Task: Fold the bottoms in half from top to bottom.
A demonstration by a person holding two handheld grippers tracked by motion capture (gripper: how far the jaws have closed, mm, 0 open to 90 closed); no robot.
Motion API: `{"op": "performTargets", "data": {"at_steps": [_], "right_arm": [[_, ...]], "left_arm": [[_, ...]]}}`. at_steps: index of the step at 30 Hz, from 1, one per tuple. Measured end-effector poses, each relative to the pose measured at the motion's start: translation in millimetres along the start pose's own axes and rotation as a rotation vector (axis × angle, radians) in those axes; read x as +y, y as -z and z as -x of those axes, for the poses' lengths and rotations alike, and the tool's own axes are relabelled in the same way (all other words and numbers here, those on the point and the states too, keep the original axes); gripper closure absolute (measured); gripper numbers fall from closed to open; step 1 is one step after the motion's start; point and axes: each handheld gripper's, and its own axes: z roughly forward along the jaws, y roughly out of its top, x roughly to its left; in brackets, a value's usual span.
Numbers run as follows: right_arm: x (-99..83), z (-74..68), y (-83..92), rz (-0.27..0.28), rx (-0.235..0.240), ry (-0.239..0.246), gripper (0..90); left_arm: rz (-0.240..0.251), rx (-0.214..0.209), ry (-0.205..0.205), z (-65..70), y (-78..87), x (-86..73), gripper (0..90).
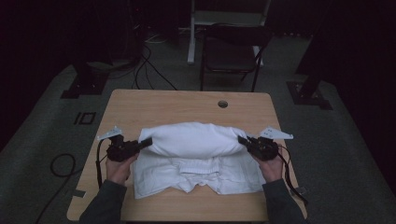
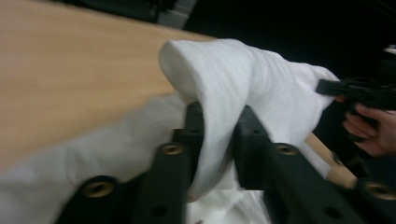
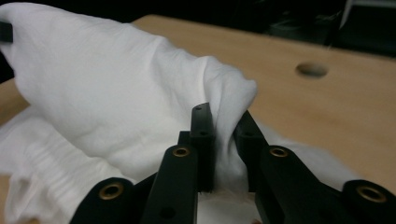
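both tongs pinch white garment's opposite ends.

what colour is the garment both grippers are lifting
Plain white garment, no visible pattern; it shows best in the high view.

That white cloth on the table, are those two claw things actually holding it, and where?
Yes. The left gripper pinches the white garment at its left edge, the right gripper at its right edge.

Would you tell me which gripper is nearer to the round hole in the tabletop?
Right. The right gripper sits just below and right of the hole; the left gripper holds the white garment's far-left end.
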Motion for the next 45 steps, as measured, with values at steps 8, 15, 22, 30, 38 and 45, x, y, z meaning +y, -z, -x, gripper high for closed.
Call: {"op": "performTargets", "data": {"at_steps": [8, 15, 22, 30, 38, 45], "right_arm": [[-15.9, 9.9, 14.6, 0.007, 0.086, -0.066, 46.2], [22.8, 2.6, -7.4, -0.023, -0.005, -0.073, 51.2], [0.5, -8.9, -38.1, -0.227, 0.003, -0.048, 65.4], [-35.0, -30.5, -19.2, -0.307, 0.062, -0.056, 73.8], [-69.7, -34.6, -26.1, -0.412, 0.022, -0.069, 74.8], [-74.7, -39.4, -33.9, -0.393, -0.03, 0.012, 74.6]], "left_arm": [[0.005, 0.069, 0.006, -5.7, 8.8, 3.1, 46.0], [-0.101, 0.118, -0.059, 0.7, -29.1, 29.7, 45.8], [-0.239, 0.087, -0.045, 4.2, -48.5, 3.4, 56.0], [-0.336, 0.072, -0.045, 15.5, -45.2, -36.6, 56.9], [-0.381, 0.132, -0.046, 11.2, -54.0, -60.6, 57.3], [-0.339, 0.2, -0.093, 10.3, -60.3, -63.6, 62.5]]}}
